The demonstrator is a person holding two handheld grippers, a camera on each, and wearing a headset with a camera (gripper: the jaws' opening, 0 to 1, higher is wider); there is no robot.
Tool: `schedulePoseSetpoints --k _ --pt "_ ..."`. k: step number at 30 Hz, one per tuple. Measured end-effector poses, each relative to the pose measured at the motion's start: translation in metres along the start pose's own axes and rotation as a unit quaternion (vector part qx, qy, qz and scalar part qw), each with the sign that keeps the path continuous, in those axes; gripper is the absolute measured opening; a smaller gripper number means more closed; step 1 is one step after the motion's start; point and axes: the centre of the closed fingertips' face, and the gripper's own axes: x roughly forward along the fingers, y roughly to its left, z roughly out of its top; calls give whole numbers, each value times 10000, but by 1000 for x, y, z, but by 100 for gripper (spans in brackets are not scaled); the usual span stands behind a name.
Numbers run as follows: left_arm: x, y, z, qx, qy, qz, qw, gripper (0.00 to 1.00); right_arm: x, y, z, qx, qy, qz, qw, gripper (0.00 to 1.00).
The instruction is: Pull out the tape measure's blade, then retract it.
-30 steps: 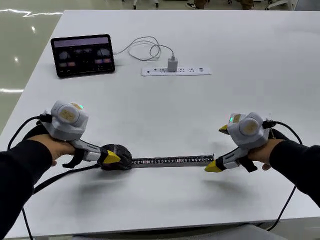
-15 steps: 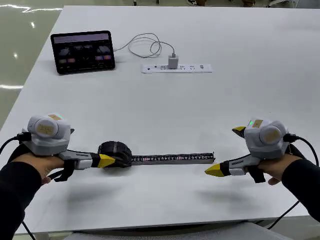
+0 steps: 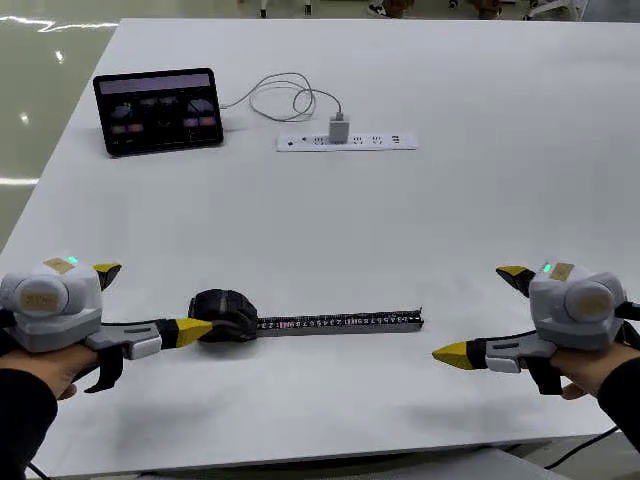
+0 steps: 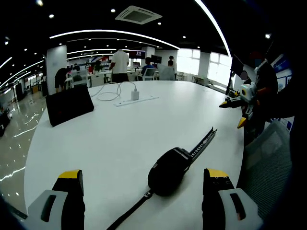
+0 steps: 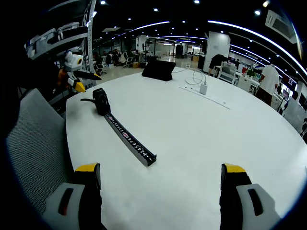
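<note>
A black tape measure lies on the white table, its blade drawn out to the right and lying flat. My left gripper stands open just left of the case, with one yellow fingertip close beside it. In the left gripper view the case sits just ahead of the left gripper, between its spread jaws, and the blade runs away from it. My right gripper is open, right of the blade's end and apart from it. From the right gripper I see the blade and case.
A dark tablet stands at the back left. A white power strip with a charger and coiled cable lies behind the middle. The table's front edge is near both hands. People stand far off.
The left gripper has let go of the case and backed off to the left. The right gripper has drawn away from the blade's end, rightward. The blade stays drawn out.
</note>
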Motion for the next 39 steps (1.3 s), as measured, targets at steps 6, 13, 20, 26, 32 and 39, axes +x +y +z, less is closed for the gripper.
schedulePoseSetpoints --k 6,13,20,26,32,39 --pt "-8 3 -13 -153 73 104 9998 100 -15 1 -5 84 -56 -103 9999 100" --pt "-21 5 -21 -134 132 235 9995 100 -25 1 -18 245 -34 -130 9996 100" --pt "-34 -7 -27 -128 95 174 9997 100 -36 4 -30 277 -37 -138 9995 100" --pt "-45 -12 -42 -176 165 186 9995 100 -38 17 -41 93 14 26 10000 100" --pt "-54 -17 -39 -196 205 129 9995 100 -48 15 -44 188 -110 -120 9997 100" --pt "-57 -17 -34 -241 151 171 9994 100 -65 10 -45 251 -195 -327 9990 100"
